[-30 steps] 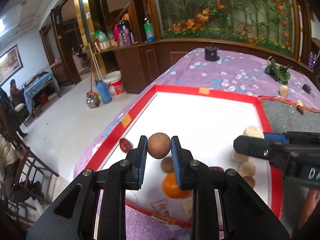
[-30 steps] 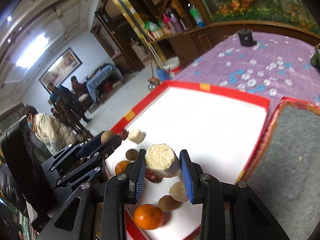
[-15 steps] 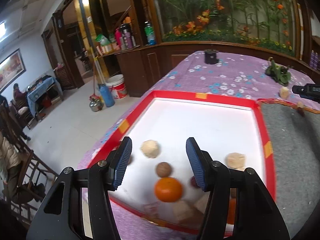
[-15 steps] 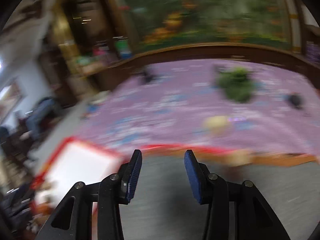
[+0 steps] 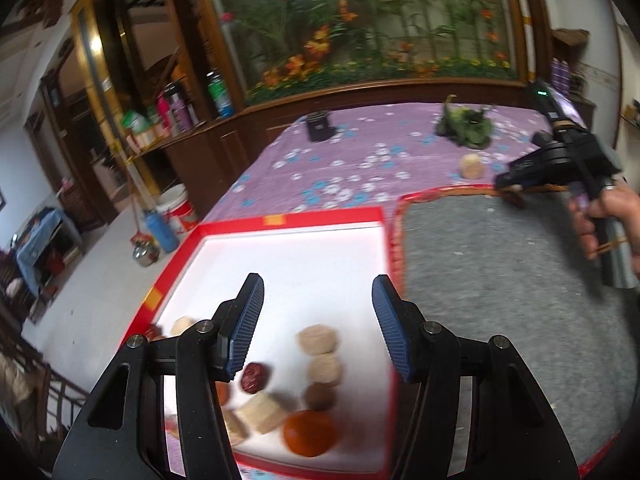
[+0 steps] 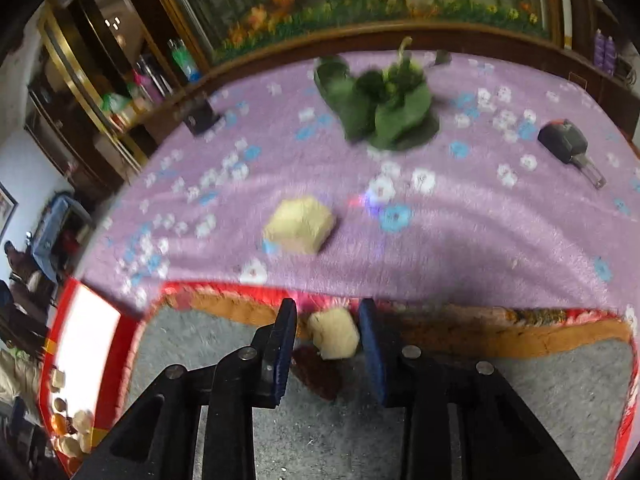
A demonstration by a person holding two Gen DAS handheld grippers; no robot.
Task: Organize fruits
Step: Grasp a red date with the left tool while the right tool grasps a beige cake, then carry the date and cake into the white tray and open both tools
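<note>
Right claw (image 6: 327, 344) closing around pale lump (image 6: 334, 333) at mat's 12 o'clock edge, contact unclear; left claw (image 5: 318, 322) apart, empty, over white tray (image 5: 288, 256).

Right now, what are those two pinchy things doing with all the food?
A person is sorting food with a handheld gripper in each hand. The left gripper hangs open and empty over the white tray, where an orange, a red date and pale lumps lie. The right gripper is at the far edge of the grey mat, its jaws around a pale lump; whether they squeeze it is unclear. Another pale lump sits on the purple cloth.
</note>
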